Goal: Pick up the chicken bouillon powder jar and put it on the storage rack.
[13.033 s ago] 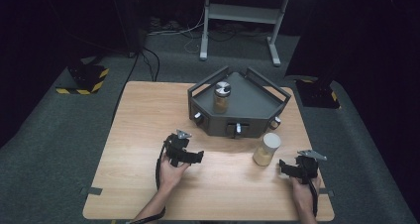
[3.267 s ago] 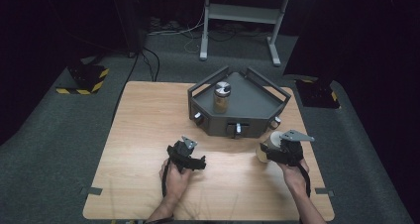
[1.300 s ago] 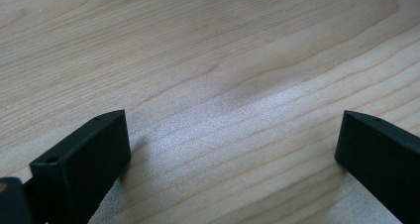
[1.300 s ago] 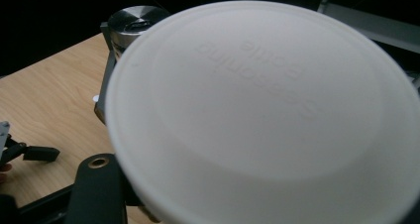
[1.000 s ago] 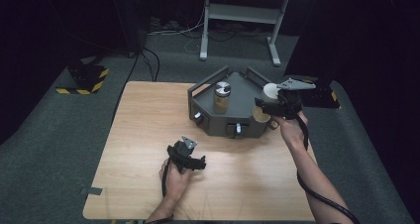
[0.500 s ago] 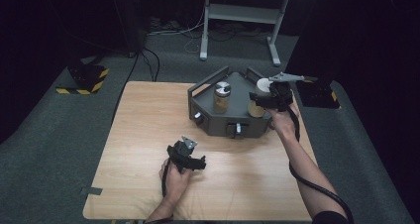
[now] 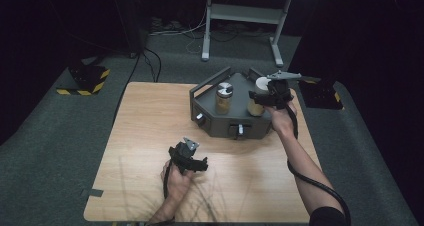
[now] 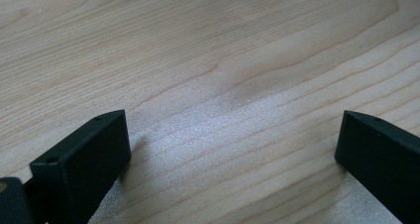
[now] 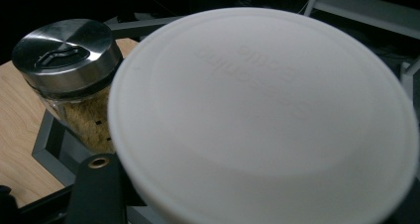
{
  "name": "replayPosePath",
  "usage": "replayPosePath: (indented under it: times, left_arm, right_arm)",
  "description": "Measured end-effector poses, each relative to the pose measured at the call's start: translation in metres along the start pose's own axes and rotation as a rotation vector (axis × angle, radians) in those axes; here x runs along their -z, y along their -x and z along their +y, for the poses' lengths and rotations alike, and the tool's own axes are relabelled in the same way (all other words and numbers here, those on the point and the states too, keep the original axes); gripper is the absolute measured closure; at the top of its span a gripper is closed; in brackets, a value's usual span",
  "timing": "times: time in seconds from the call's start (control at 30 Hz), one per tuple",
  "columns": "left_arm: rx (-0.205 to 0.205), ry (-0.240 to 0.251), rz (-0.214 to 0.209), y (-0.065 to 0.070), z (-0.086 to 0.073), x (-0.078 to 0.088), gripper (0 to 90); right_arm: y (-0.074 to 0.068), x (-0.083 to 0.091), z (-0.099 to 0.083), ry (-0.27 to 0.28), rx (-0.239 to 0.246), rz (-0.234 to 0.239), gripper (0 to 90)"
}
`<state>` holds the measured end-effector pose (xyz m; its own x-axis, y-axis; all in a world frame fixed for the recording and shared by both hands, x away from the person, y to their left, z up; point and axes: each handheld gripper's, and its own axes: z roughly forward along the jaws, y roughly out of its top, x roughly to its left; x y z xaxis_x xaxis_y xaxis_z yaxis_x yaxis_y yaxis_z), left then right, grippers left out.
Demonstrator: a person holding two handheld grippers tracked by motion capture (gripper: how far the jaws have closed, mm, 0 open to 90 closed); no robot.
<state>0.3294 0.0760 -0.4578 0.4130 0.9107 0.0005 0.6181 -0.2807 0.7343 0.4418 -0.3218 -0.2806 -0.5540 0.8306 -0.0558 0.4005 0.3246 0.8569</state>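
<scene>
From above, a pale wooden counter [image 7: 150, 116] stands on grey carpet [image 7: 60, 136] in a dark room, the right claw [image 7: 267, 97] gripping a white-lidded jar [image 7: 258, 93] over the dark grey tray [image 7: 220, 123]; the left claw's [image 8: 233, 149] own view shows it open over bare wood grain; the right claw's view shows the jar's lid beside a steel-lidded glass jar [image 9: 69, 80].

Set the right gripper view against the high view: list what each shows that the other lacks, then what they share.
Right gripper view alone: raised lettering on the white lid and the dark shape in the steel lid.

High view alone: the whole table, the grey floor, the left claw open above the wood, and both forearms.

Both: the white-lidded jar held by the right claw over the grey tray, beside the steel-lidded jar.
</scene>
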Motion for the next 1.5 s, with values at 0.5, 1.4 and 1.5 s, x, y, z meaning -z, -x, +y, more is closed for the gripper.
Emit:
replayPosePath:
  times: [0.5, 1.4, 1.5]
  left_arm:
    - [0.003, 0.001, 0.000, 0.000, 0.000, 0.000, 0.7]
    - [-0.003, -0.002, 0.000, 0.000, 0.000, 0.000, 0.6]
    - [-0.002, -0.002, 0.000, 0.000, 0.000, 0.000, 0.7]
  right_arm:
    - [0.002, -0.011, -0.004, -0.018, 0.002, 0.011, 34.7]
    - [-0.010, 0.004, -0.034, 0.030, 0.025, -0.027, 4.3]
    - [-0.014, 0.008, -0.043, 0.036, 0.024, -0.040, 3.9]
